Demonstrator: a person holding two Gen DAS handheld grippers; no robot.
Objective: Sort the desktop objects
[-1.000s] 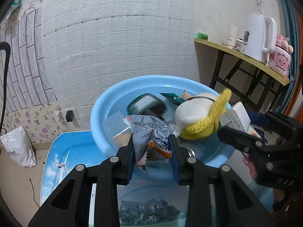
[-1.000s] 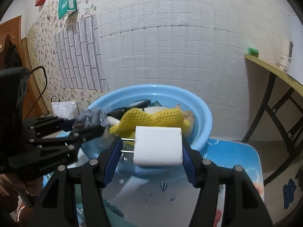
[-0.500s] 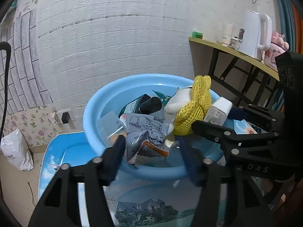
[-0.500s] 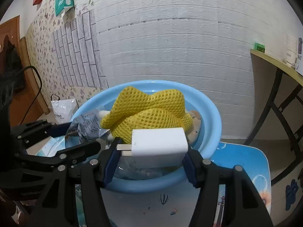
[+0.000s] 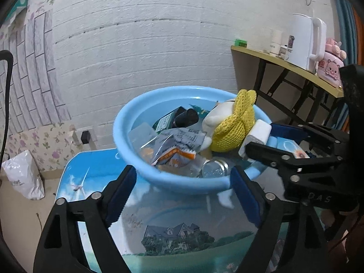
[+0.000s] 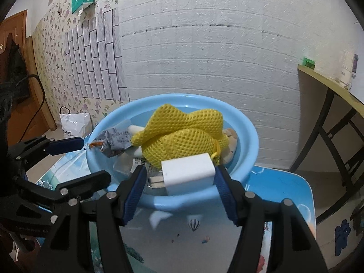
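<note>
A light blue basin [image 5: 145, 170] stands on the picture-printed table and holds a crumpled snack packet [image 5: 175, 150], a plush toy in yellow mesh [image 5: 232, 125], a dark bottle [image 5: 184, 117] and a jar lid [image 5: 213, 170]. My left gripper [image 5: 182, 193] is open and empty, just in front of the basin. My right gripper [image 6: 179, 179] is open around a white charger plug [image 6: 188, 173] at the basin's near rim [image 6: 186, 198]; the plug touches only the right pad. The yellow mesh toy [image 6: 182, 136] sits just behind it. The right gripper also shows in the left wrist view [image 5: 261, 145].
A side table [image 5: 284, 63] at the right carries a white kettle [image 5: 307, 41] and a pink toy [image 5: 332, 66]. A white plastic bag [image 5: 22, 177] lies on the floor at the left. A white brick wall stands close behind the basin.
My left gripper opened, dropped the snack packet into the basin and drew back. My right gripper carried the plug over the basin's near rim and opened.
</note>
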